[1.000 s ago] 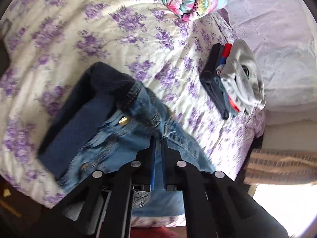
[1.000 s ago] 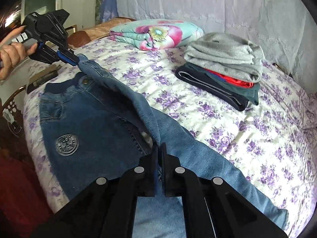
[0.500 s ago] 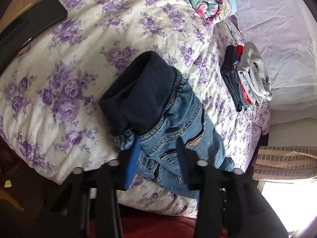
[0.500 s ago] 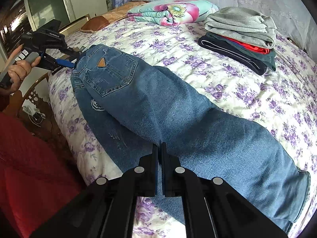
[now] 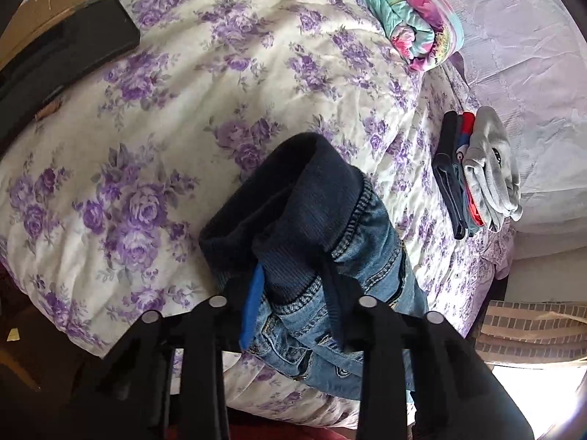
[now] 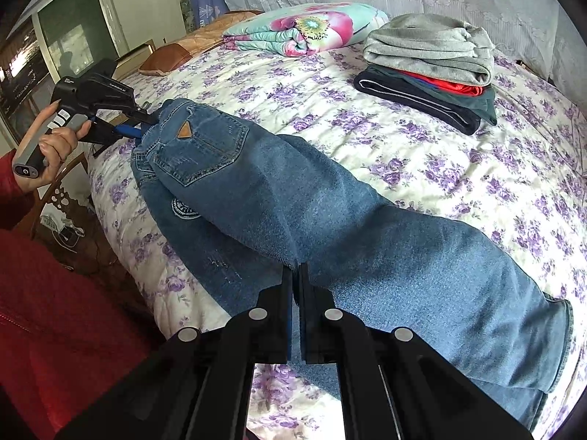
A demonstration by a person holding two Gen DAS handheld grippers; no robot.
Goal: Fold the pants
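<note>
A: Where are the jeans (image 6: 330, 216) laid?
B: Lengthwise on the flowered bedspread (image 6: 422, 154), one leg over the other.
A: And the grippers?
B: The left gripper (image 5: 293, 293) is spread around the waistband (dark ribbing); the right gripper (image 6: 296, 278) is pinched on the denim edge.

The left gripper (image 5: 293, 293) has its jaws apart around the jeans' (image 5: 352, 256) dark waistband (image 5: 293, 205).

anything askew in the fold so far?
Yes. The jeans are folded leg over leg, but the top leg sits offset: the lower leg's round patch and edge stick out on the near side. At the waist, the left gripper is open around bunched denim.
</note>
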